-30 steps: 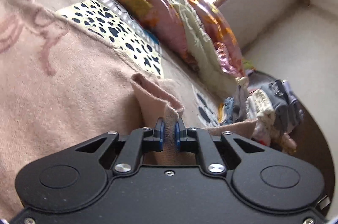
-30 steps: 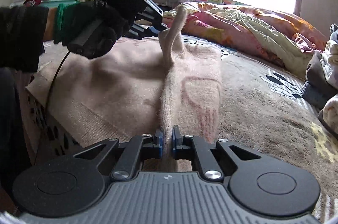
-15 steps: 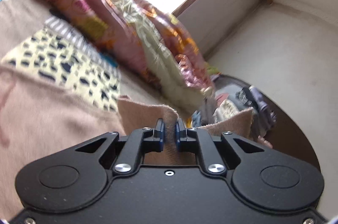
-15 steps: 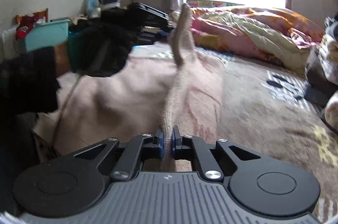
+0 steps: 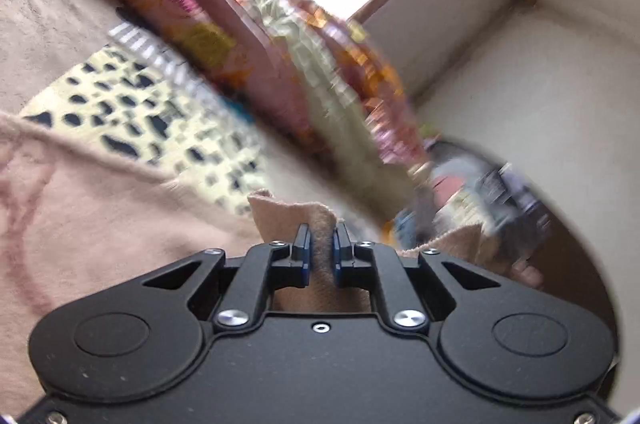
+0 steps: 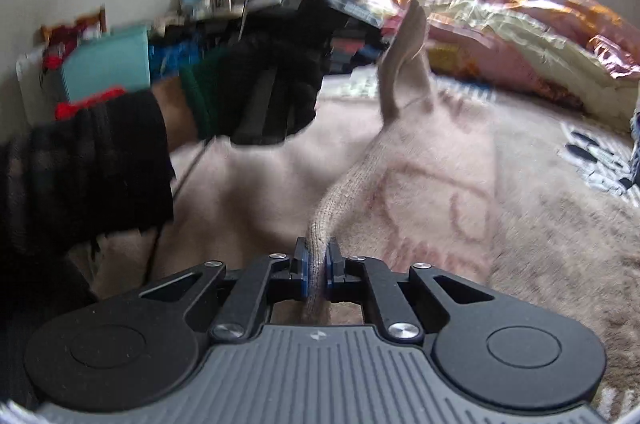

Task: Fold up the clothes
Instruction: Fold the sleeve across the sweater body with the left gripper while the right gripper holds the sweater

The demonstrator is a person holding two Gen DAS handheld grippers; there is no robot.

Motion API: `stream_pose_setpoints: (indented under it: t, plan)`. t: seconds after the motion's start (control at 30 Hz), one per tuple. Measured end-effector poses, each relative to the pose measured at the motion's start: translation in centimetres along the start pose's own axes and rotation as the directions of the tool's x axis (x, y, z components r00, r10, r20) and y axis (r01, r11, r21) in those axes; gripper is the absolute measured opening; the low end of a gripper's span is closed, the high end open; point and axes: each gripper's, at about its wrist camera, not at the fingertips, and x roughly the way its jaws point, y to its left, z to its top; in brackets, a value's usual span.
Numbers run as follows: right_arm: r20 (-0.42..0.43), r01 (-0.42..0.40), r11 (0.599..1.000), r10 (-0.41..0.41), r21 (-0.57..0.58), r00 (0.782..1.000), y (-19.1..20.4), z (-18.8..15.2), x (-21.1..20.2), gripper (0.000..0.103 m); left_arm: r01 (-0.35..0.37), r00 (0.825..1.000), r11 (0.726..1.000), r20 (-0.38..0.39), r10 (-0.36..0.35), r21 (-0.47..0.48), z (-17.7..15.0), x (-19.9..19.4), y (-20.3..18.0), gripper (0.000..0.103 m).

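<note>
Left gripper (image 5: 321,248) pinches pink sweater (image 5: 100,216) corner between blue pads, jaws nearly closed on fabric. Right wrist view: same gripper, in black-gloved hand (image 6: 272,91), holds corner lifted above bed at far left. Raised sweater edge runs from there down to right gripper (image 6: 316,266), jaws clamped tight on ribbed hem. Rest of sweater spread flat on leopard-print blanket (image 6: 560,224). Bare blanket right of sweater. Floral quilt (image 6: 520,35) bunched along far edge; clothes pile (image 5: 472,191) beyond, probably, blurred.
</note>
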Motion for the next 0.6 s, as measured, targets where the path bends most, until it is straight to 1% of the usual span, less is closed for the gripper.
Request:
stream_pose_setpoints:
  t: [0.03, 0.07, 0.1, 0.13, 0.17, 0.23, 0.3, 0.37, 0.43, 0.47, 0.53, 0.6]
  plan:
    - [0.01, -0.026, 1.0, 0.025, 0.012, 1.0, 0.1, -0.3, -0.3, 0.025, -0.028, 0.999, 1.0, -0.021, 0.028, 0.001, -0.4, 0.3, 0.5, 0.008]
    - [0.022, -0.059, 0.998, 0.058, 0.028, 0.998, 0.1, -0.5, -0.7, 0.029, -0.041, 0.999, 0.999, -0.029, 0.041, -0.013, -0.7, 0.5, 1.1, 0.008]
    - [0.035, -0.098, 0.994, 0.096, 0.044, 0.995, 0.1, -0.8, -1.5, 0.036, -0.04, 0.999, 0.999, -0.024, 0.039, -0.024, -0.8, 0.4, 1.5, 0.008]
    - [0.035, -0.114, 0.993, 0.112, 0.043, 0.993, 0.2, -1.2, -2.2, 0.038, -0.038, 0.999, 0.999, -0.02, 0.038, -0.031, -0.9, 0.3, 1.7, 0.008]
    - [0.025, -0.111, 0.993, 0.11, 0.027, 0.994, 0.3, -1.8, -3.0, 0.038, -0.037, 0.999, 0.999, -0.018, 0.037, -0.025, -0.9, 0.2, 1.6, 0.008]
    - [0.006, -0.092, 0.996, 0.092, -0.001, 0.996, 0.1, -3.1, -4.6, 0.038, -0.035, 0.999, 0.999, -0.013, 0.035, -0.015, -0.9, -0.1, 1.4, 0.008]
    - [-0.004, -0.062, 0.998, 0.062, 0.018, 0.998, -0.7, -4.4, -6.0, 0.038, -0.046, 0.999, 0.999, -0.015, 0.046, -0.019, -1.0, -0.2, 1.5, 0.008]
    - [-0.003, -0.014, 1.0, 0.014, 0.005, 1.0, -1.2, -5.4, -6.9, 0.038, -0.062, 0.998, 0.998, -0.018, 0.062, -0.03, -1.1, -0.2, 1.7, 0.008]
    - [0.01, 0.032, 0.998, -0.031, -0.053, 0.999, -1.1, -5.7, -7.0, 0.038, -0.073, 0.997, 0.997, -0.014, 0.072, -0.031, -1.1, -0.4, 1.7, 0.008]
    - [0.031, 0.048, 0.995, -0.046, -0.084, 0.998, -0.9, -5.6, -7.0, 0.038, -0.075, 0.997, 0.997, -0.013, 0.075, -0.033, -1.1, -0.5, 1.7, 0.008]
    - [0.065, 0.059, 0.985, -0.049, -0.161, 0.997, -0.2, -5.3, -6.8, 0.038, -0.069, 0.998, 0.997, -0.016, 0.069, -0.041, -1.1, -0.4, 1.8, 0.008]
    - [0.067, 0.077, 0.967, -0.063, -0.241, 0.996, 0.5, -5.0, -5.6, 0.039, -0.063, 0.998, 0.997, -0.018, 0.062, -0.05, -1.2, -0.4, 1.9, 0.008]
